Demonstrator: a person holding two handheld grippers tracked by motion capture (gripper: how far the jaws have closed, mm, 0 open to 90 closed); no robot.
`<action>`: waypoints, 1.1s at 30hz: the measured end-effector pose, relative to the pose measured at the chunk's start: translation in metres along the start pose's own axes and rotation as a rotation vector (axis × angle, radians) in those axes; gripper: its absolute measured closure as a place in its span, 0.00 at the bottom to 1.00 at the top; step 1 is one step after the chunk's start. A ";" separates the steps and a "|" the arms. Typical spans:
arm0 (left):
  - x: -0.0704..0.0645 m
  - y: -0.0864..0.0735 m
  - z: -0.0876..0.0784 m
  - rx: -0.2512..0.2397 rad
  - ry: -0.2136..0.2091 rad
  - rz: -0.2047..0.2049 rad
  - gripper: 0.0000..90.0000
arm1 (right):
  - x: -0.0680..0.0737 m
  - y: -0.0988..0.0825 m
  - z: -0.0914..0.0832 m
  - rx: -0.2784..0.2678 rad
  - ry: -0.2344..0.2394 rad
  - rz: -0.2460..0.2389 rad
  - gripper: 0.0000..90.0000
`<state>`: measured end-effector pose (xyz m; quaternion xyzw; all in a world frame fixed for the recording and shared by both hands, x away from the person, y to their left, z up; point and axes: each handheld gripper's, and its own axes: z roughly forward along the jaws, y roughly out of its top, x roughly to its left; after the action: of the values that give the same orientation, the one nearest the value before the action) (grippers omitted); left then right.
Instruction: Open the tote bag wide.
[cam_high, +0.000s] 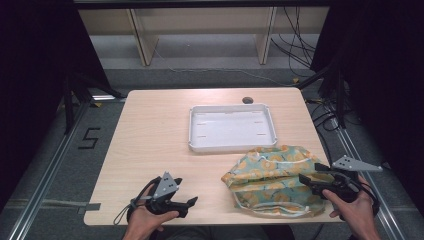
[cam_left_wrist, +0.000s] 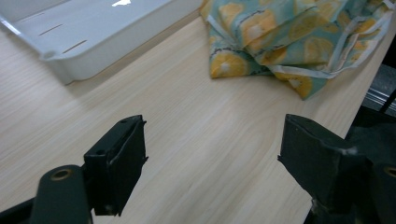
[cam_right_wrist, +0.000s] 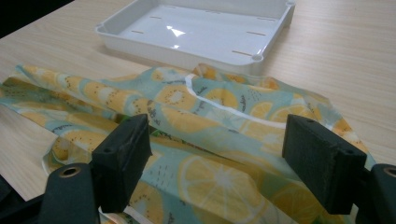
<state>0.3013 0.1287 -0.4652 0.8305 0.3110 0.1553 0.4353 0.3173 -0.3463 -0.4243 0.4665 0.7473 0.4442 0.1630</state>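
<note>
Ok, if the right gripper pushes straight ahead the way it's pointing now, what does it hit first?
Most likely the lemon-print cloth: the right gripper has its jaws open just above it, aimed across its folds. Beyond the cloth lies the white tray. How high the jaws sit is hard to judge.

Soft printed cloth (cam_high: 272, 180) lies on a matt pale wood-grain table (cam_high: 150, 135) beside a glossy white plastic tray (cam_high: 197, 146).
</note>
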 end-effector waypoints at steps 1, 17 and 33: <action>-0.006 0.004 0.010 0.002 -0.027 0.011 0.24 | -0.003 0.001 0.000 -0.018 -0.006 -0.041 0.27; -0.029 0.031 0.070 -0.021 -0.122 0.150 0.31 | -0.001 0.000 0.000 -0.017 0.009 0.003 0.28; -0.039 0.051 0.108 -0.066 -0.163 0.230 0.56 | -0.002 0.000 0.000 -0.016 0.013 -0.003 0.28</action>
<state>0.3482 0.0143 -0.4851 0.8558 0.1722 0.1465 0.4653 0.3181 -0.3478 -0.4246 0.4611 0.7455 0.4532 0.1623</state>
